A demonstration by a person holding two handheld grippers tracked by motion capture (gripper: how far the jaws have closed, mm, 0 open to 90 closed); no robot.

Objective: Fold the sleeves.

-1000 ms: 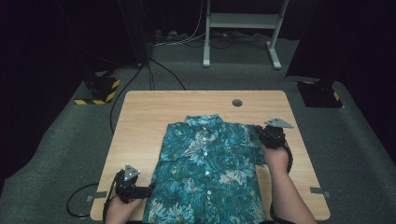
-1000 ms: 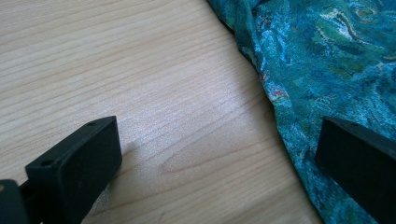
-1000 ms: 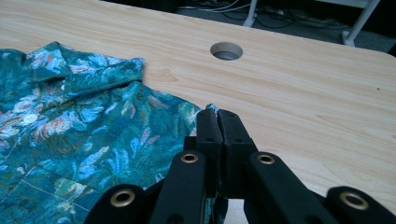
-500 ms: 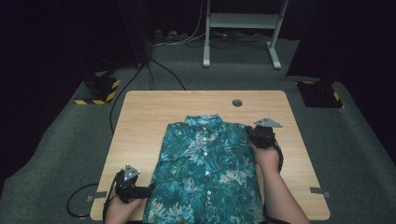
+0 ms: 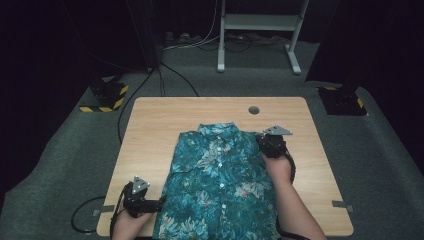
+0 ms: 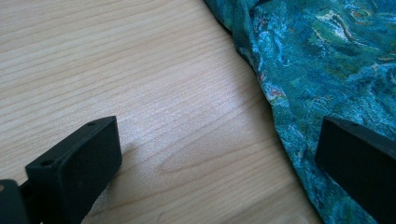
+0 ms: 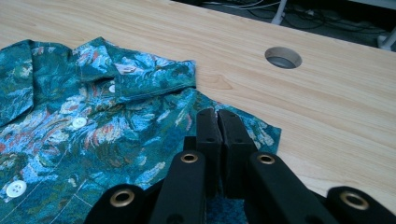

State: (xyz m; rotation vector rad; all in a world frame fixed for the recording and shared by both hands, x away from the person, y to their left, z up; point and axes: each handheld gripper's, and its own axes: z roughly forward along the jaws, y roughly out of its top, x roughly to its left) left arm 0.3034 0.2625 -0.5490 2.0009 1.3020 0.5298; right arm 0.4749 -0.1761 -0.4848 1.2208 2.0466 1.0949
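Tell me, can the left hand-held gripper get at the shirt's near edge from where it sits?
Probably yes: the left hand-held gripper stands open astride the shirt edge, with bare table around it.

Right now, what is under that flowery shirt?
The shirt lies flat on the wooden table, whose bare top shows all around it. Whatever else might lie beneath the cloth is covered.

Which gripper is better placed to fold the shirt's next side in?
Left. The left gripper sits open astride the shirt edge on the table. The right gripper is shut over the shoulder fold, seemingly pressing rather than gripping.
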